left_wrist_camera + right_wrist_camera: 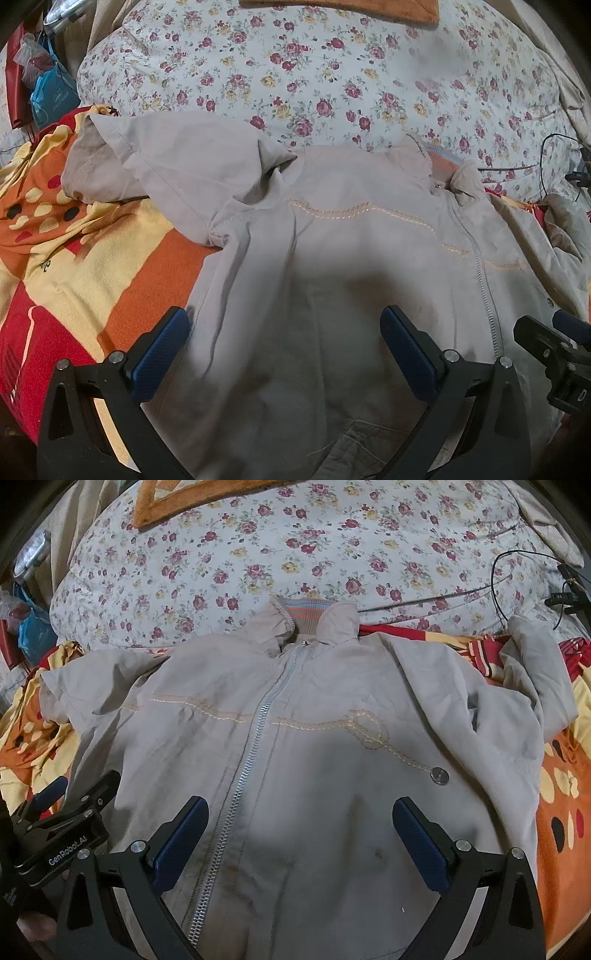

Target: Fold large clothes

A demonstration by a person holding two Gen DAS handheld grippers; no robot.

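A beige zip-up jacket point(332, 236) lies front up on the bed, zipped, collar away from me; it also shows in the right wrist view point(314, 709). Its one sleeve point(177, 166) is folded and bunched at the left. The other sleeve point(535, 686) lies crumpled at the right. My left gripper point(284, 332) is open and empty, hovering over the jacket's left half near the hem. My right gripper point(299, 823) is open and empty over the jacket's right half, just right of the zipper point(255, 738). The right gripper's body shows in the left wrist view point(554, 354).
An orange, yellow and red blanket point(74, 258) lies under the jacket. A floral quilt point(332, 74) is piled behind the collar. A black cable point(498, 583) runs over the quilt at the right. Bags point(44, 85) hang at the far left.
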